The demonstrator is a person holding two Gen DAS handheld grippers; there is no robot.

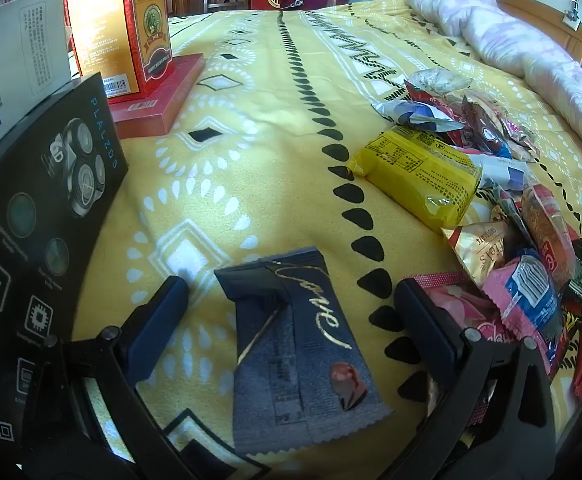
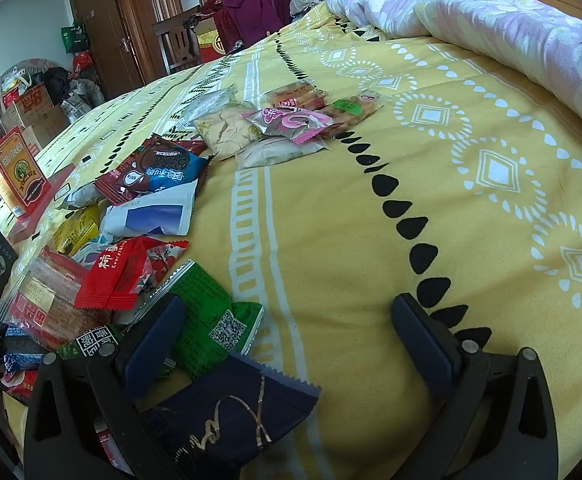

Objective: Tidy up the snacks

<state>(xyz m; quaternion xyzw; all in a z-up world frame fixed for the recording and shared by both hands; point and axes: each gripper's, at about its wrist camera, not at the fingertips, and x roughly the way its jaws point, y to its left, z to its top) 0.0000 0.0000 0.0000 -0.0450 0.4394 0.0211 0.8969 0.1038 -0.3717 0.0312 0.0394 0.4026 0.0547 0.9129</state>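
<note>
Left gripper (image 1: 291,320): jaws spread wide, tilted down over the yellow bedspread (image 1: 275,128), clamped on nothing; the dark blue snack packet (image 1: 303,344) with gold script lies flat between the fingers, touched by neither. Right gripper (image 2: 287,344): jaws likewise wide apart and empty, above bare bedspread, its left finger over the green packet (image 2: 207,320); a second dark blue packet (image 2: 231,412) lies low between its fingers. Loose heap: yellow packet (image 1: 415,176), pink packet (image 1: 527,292), red packet (image 2: 127,272), blue biscuit packet (image 2: 171,172) and others, running along the bedspread between the two grippers. Sorted group, probably: pale and pink packets (image 2: 287,124) farther up the bedspread, toward the rolled quilt (image 2: 471,12). Boxes: black box (image 1: 35,240), red carton (image 1: 119,36), at the bedspread's left edge. Handling note: the step appears to be picking the blue packet; lower squarely, close across its short width on the filled middle, not the crimped ends, and avoid pinching cloth.
</note>
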